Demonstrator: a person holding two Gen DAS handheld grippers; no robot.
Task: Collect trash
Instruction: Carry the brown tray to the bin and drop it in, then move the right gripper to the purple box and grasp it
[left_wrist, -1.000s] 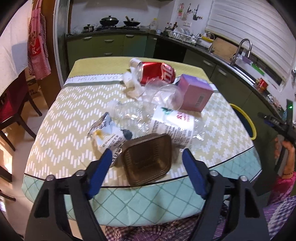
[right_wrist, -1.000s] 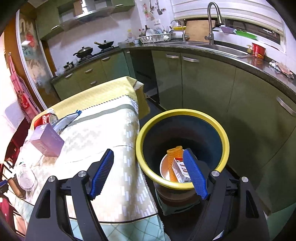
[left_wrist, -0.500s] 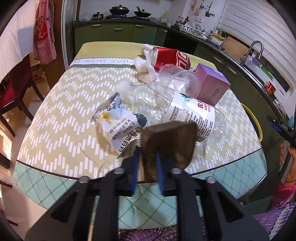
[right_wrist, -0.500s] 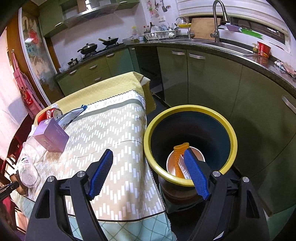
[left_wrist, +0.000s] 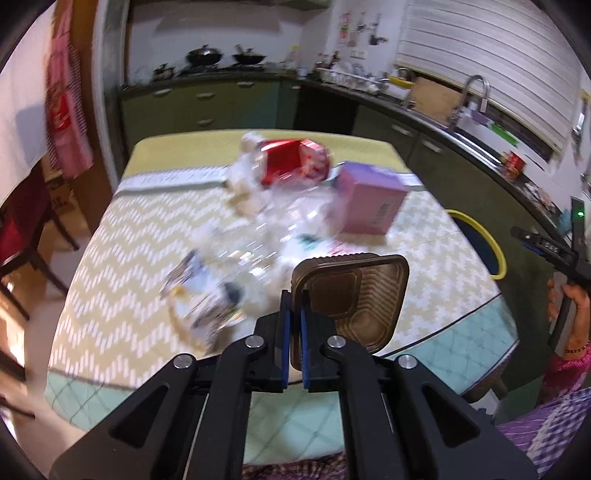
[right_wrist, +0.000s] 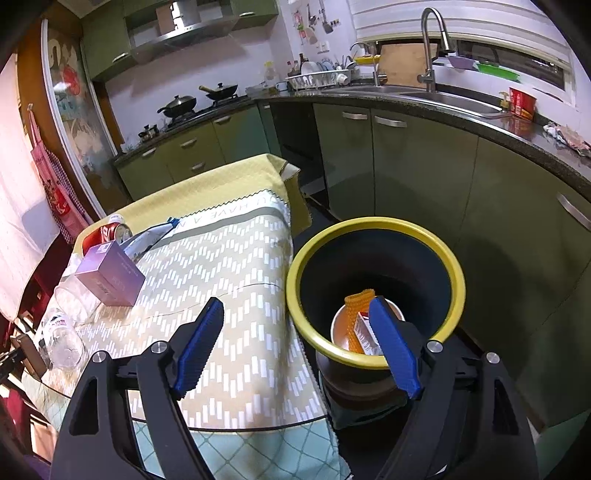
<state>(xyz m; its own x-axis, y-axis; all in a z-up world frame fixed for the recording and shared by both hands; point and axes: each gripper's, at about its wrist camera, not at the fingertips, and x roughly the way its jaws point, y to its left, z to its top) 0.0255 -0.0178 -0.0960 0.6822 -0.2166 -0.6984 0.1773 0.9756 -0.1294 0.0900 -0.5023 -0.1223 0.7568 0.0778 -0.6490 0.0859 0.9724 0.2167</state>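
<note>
While the bench (left_wrist: 110, 236) carries most of the trash under its zigzag cloth, we see the yellow-rimmed bin (right_wrist: 373, 363) on the floor just beside it, with a cup and an orange item inside. On the bench: purple box (left_wrist: 369, 199), red can (left_wrist: 295, 164), clear bottle (right_wrist: 62, 339), snack wrapper (left_wrist: 199, 291). Left tool (left_wrist: 293, 332) is clamped on the edge of the brown plastic tray (left_wrist: 354, 291), lifted clear of the cloth. Right tool (right_wrist: 295, 343) gapes empty over the bin's near rim.

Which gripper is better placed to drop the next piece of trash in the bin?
Left: the left gripper is shut on the brown plastic tray. The right gripper is open and empty by the yellow-rimmed bin.
</note>
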